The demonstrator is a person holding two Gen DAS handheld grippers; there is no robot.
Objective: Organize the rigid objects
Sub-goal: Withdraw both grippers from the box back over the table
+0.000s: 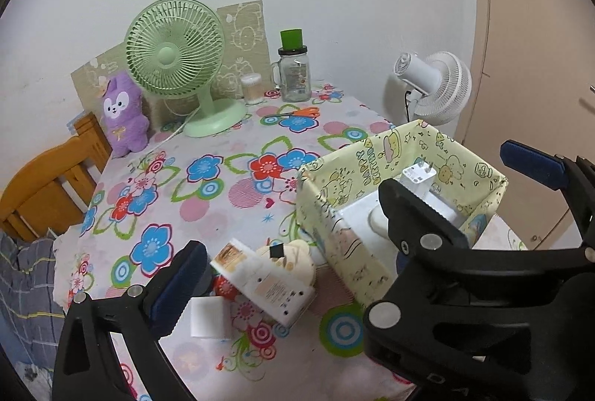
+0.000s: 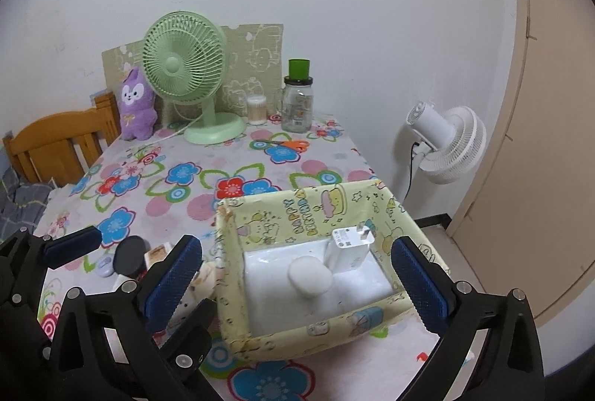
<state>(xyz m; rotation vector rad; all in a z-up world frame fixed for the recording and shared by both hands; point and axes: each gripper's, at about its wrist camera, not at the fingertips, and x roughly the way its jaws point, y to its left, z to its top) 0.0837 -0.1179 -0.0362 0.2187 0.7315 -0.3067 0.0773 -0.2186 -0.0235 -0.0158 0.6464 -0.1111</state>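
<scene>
both tools (image 2: 297, 274) tilted down, jaws wide

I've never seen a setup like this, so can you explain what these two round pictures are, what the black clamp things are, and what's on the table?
Each picture comes from a fisheye camera mounted on a hand-held two-finger gripper, looking forward along its fingers. A person holds one gripper in each hand.

The left gripper and the right gripper both stand wide open and hold nothing.

On the floral tablecloth sits a yellow cartoon-print box containing a white charger plug and a round white object. Left of the box lie loose items, among them a white rectangular device and a white block. Farther back stand a green fan, a purple plush toy, a glass jar and orange scissors.
</scene>
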